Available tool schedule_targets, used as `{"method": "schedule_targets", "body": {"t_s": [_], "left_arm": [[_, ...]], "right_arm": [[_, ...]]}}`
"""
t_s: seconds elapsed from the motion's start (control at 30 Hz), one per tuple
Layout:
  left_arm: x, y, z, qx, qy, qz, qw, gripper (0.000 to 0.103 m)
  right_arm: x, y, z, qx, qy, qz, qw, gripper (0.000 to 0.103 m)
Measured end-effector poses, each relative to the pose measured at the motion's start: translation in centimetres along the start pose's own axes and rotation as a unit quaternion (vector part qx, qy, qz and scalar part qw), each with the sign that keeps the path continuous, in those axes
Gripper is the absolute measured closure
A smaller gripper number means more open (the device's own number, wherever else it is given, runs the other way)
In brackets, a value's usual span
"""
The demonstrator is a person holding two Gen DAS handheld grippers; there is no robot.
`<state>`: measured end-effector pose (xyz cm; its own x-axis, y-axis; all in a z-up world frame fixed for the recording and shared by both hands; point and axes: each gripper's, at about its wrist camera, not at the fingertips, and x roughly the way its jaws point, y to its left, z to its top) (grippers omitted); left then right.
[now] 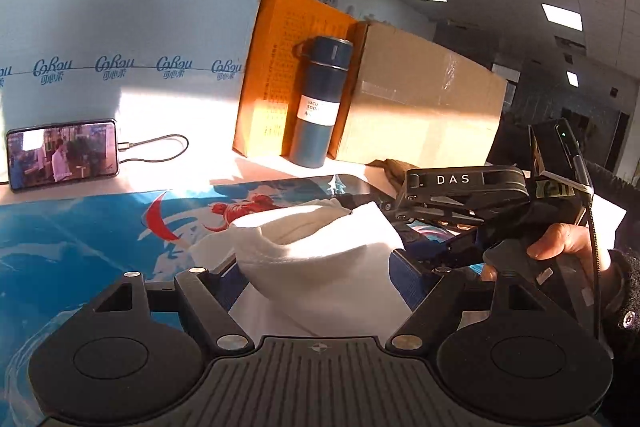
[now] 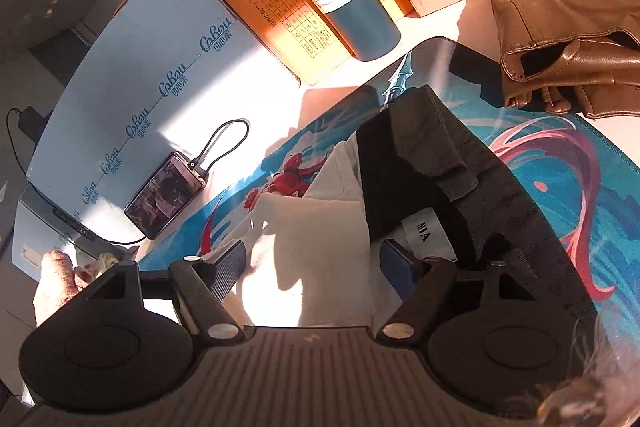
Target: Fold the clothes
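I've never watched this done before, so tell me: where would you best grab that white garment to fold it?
Probably by the raised, folded-over edge of the white garment, coming low from the near side. That edge stands clear of the blue mat, so the open left gripper, which already straddles it, can close there.

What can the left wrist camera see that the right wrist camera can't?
Only the left view shows the other gripper in a hand and a plain cardboard box. Only the right view shows a brown leather garment and a dark cloth with a label. Both show the white cloth, blue bottle, phone, orange box and blue mat.
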<state>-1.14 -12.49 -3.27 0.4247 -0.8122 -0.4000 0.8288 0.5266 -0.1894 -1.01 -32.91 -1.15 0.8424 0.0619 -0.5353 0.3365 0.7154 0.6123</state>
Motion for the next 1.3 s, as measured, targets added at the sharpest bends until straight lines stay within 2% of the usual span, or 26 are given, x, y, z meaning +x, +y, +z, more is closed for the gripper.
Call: {"method": "schedule_targets", "body": {"t_s": [0.03,0.07,0.1,0.13,0.17,0.2,0.23,0.3,0.4,0.53,0.63,0.8,0.93,1.07,1.13,1.17,1.2,1.27,1.3], "left_arm": [[0.4,-0.3,0.0,0.008,0.004,-0.001,1.0,0.027],[0.8,-0.3,-0.2,0.013,0.009,-0.001,0.9999,0.036],[1.1,-0.4,-0.3,0.018,0.013,-0.001,0.9998,0.046],[1.3,-0.4,-0.4,0.02,0.016,-0.004,0.9997,0.071],[1.4,-0.1,-0.5,0.018,0.017,-0.011,0.9996,0.085],[1.3,0.3,-0.5,0.014,0.017,-0.019,0.9996,0.088],[1.1,0.6,-0.4,0.005,0.015,-0.028,0.9995,0.093],[0.3,1.0,-0.3,-0.002,0.002,-0.038,0.9993,0.095],[-1.7,1.2,0.0,0.001,-0.031,-0.035,0.9989,0.095],[-5.6,2.9,0.4,-0.006,-0.087,-0.007,0.9962,0.095],[-8.7,4.9,0.1,-0.025,-0.116,0.028,0.9926,0.095],[-13.3,7.8,-0.8,-0.047,-0.142,0.096,0.984,0.095],[-15.5,10.6,-2.3,-0.07,-0.126,0.15,0.9782,0.095],[-16.5,13.4,-4.4,-0.113,-0.087,0.195,0.9704,0.095],[-17.1,14.4,-5.3,-0.134,-0.07,0.212,0.9657,0.095],[-17.4,14.9,-5.6,-0.143,-0.063,0.221,0.9626,0.095],[-17.8,15.2,-5.9,-0.15,-0.061,0.236,0.9583,0.095],[-18.3,15.6,-6.0,-0.153,-0.064,0.268,0.9491,0.092],[-18.5,15.8,-5.9,-0.151,-0.07,0.275,0.947,0.091]], "right_arm": [[0.1,0.3,-0.1,-0.005,0.002,0.002,1.0,0.03],[0.4,0.7,-0.1,-0.013,0.006,0.001,1.0,0.032],[0.7,1.1,-0.3,-0.02,0.009,-0.003,1.0,0.041],[1.0,1.3,-0.5,-0.025,0.012,-0.01,1.0,0.048],[1.2,1.6,-0.7,-0.031,0.007,-0.021,0.999,0.058],[1.3,1.7,-0.6,-0.035,0.002,-0.026,0.999,0.067],[1.2,1.8,-0.5,-0.034,-0.001,-0.021,0.999,0.071],[1.0,2.2,-0.4,-0.032,-0.006,-0.009,0.999,0.088],[0.3,4.2,-0.1,-0.05,-0.026,0.017,0.998,0.09],[-0.4,7.9,0.4,-0.069,-0.052,0.071,0.994,0.091],[0.6,11.7,0.5,-0.092,-0.052,0.109,0.988,0.091],[5.3,18.9,-0.6,-0.129,-0.008,0.163,0.978,0.091],[10.7,23.1,-2.4,-0.129,0.054,0.172,0.975,0.091],[15.3,25.3,-4.9,-0.146,0.093,0.149,0.974,0.091],[16.9,25.3,-5.9,-0.13,0.114,0.148,0.974,0.083],[17.3,25.2,-6.3,-0.118,0.122,0.15,0.974,0.07],[17.3,25.0,-6.5,-0.106,0.121,0.157,0.974,0.049],[16.8,24.6,-6.7,-0.085,0.115,0.172,0.975,0.037],[16.1,24.4,-6.5,-0.085,0.107,0.177,0.975,0.036]]}}
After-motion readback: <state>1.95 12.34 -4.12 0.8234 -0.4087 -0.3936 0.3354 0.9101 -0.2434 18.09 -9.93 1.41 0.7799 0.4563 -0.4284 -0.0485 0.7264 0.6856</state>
